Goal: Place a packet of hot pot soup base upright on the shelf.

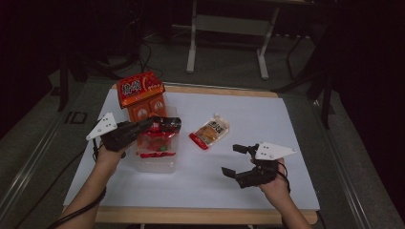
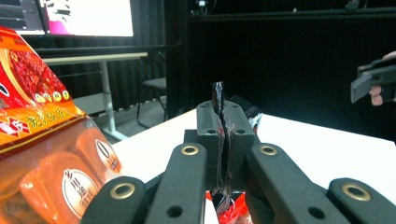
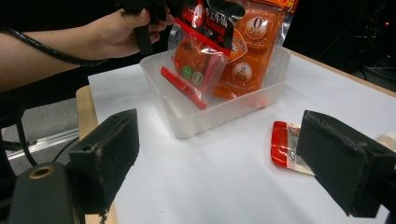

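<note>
In the high view, nearest the camera, the right gripper (image 1: 237,161) waits with jaws apart over the bare white table (image 1: 267,119), while the left gripper (image 1: 152,125) holds a red snack packet (image 1: 160,136) over the clear tub (image 1: 162,162). The left gripper view shows those jaws pressed together on the packet's thin, dark top seam (image 2: 218,100). In the right gripper view the packet (image 3: 198,51) hangs half inside the tub (image 3: 205,112); it looks light, soft and slippery, so the flat sealed edge seems the best hold.
</note>
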`<control>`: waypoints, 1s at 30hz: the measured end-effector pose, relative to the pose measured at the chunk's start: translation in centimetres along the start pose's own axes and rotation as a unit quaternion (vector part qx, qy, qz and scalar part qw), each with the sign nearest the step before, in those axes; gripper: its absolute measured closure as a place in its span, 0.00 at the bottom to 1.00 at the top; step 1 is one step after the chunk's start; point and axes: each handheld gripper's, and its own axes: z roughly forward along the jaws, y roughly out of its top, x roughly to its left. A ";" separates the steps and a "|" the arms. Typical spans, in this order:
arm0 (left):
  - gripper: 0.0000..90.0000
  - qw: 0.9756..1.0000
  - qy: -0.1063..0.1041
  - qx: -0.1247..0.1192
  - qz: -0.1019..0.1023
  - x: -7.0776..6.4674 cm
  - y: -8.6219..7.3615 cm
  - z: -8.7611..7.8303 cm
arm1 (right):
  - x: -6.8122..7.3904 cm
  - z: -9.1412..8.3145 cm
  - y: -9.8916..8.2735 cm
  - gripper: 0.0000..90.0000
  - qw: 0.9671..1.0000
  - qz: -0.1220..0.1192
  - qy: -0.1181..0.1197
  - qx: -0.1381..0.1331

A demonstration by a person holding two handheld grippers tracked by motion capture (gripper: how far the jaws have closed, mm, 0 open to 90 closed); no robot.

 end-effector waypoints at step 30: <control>0.97 1.000 0.003 -0.011 0.019 0.4 -0.9 -0.6 | -0.1 0.0 -0.2 0.15 1.000 0.003 0.004 0.003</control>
